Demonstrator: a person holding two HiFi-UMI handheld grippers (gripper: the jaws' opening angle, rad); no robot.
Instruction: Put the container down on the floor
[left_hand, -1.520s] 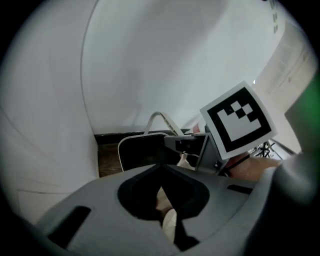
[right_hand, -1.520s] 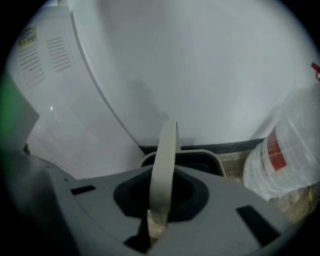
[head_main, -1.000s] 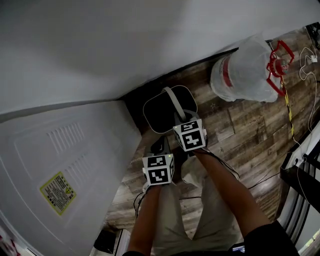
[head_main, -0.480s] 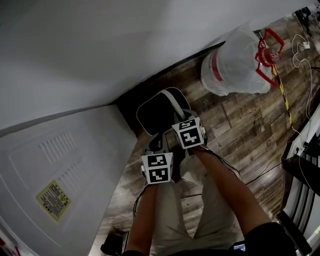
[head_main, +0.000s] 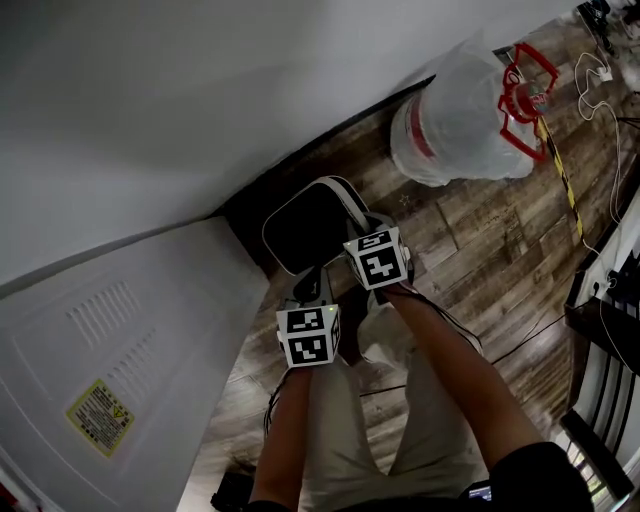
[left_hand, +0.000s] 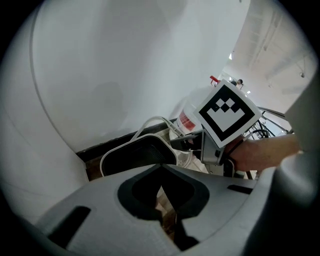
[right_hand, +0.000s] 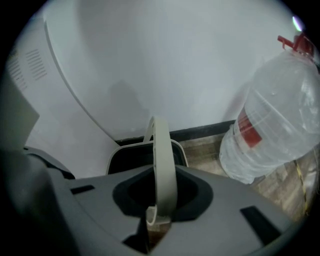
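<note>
Nearest me, the left gripper (left_hand: 167, 222) has its jaws together on nothing. Just ahead, the right gripper (right_hand: 159, 212) pinches the pale handle (right_hand: 162, 160) of the dark container (head_main: 305, 228). The container hangs low by the white wall (head_main: 250, 80), over the wood floor (head_main: 480, 270). Beyond stands a clear water jug (head_main: 455, 125).

Bare L forearm (head_main: 285, 430) & R forearm (head_main: 462, 385), no sleeves below elbows. Edge of dark short-sleeved top (head_main: 525, 478) at bottom R. Light beige trousers (head_main: 345, 445).

Left gripper (left_hand: 162, 200) & right gripper (right_hand: 159, 197): matte grey plastic bodies, rounded dark cut-out betw. jaws, narrow dark slots either side. Wht L marker cube (head_main: 308, 336) w/ blk square patterns on each face; matching R marker cube (head_main: 377, 258). Thin dark cable (head_main: 271, 408) looping by L wrist.
</note>
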